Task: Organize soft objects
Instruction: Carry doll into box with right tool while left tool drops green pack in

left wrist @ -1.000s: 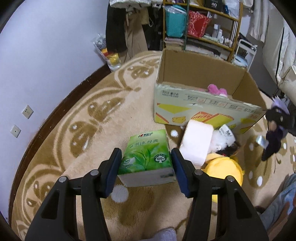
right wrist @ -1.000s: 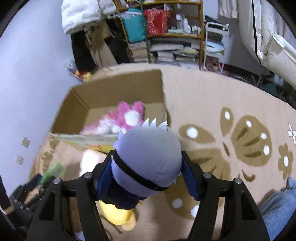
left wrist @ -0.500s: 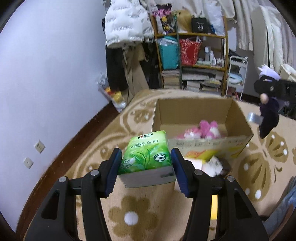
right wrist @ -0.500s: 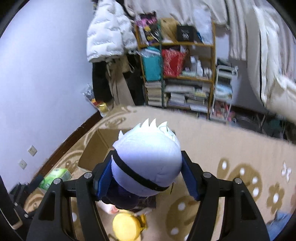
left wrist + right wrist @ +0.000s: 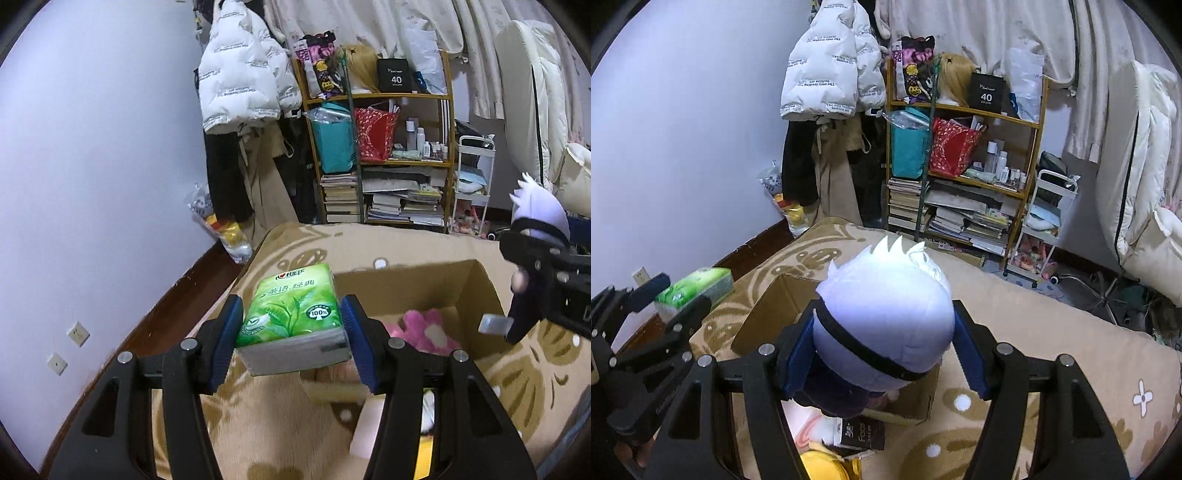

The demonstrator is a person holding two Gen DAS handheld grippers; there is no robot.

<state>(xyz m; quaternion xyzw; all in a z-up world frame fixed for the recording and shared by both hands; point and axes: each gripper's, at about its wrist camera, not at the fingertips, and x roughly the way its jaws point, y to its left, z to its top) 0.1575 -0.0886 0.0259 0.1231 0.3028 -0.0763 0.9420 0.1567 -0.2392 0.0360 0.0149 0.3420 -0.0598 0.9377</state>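
My left gripper (image 5: 291, 332) is shut on a green tissue pack (image 5: 291, 310) and holds it in the air by the near left corner of the open cardboard box (image 5: 476, 291). It also shows in the right wrist view (image 5: 698, 284). My right gripper (image 5: 886, 347) is shut on a white-haired plush doll (image 5: 886, 328) in dark clothes, above the box (image 5: 768, 314). The doll shows at the right edge of the left wrist view (image 5: 532, 251). A pink plush (image 5: 421, 328) lies inside the box.
A tan patterned carpet (image 5: 258, 424) covers the floor. A yellow soft toy (image 5: 827, 465), a white roll (image 5: 373, 432) and a dark packet (image 5: 860, 432) lie in front of the box. A cluttered shelf (image 5: 380, 158) and hanging coats (image 5: 240, 92) stand at the back wall.
Both grippers have risen with their loads. The tissue pack left the carpet and now sits by the box. The doll has moved over the box.
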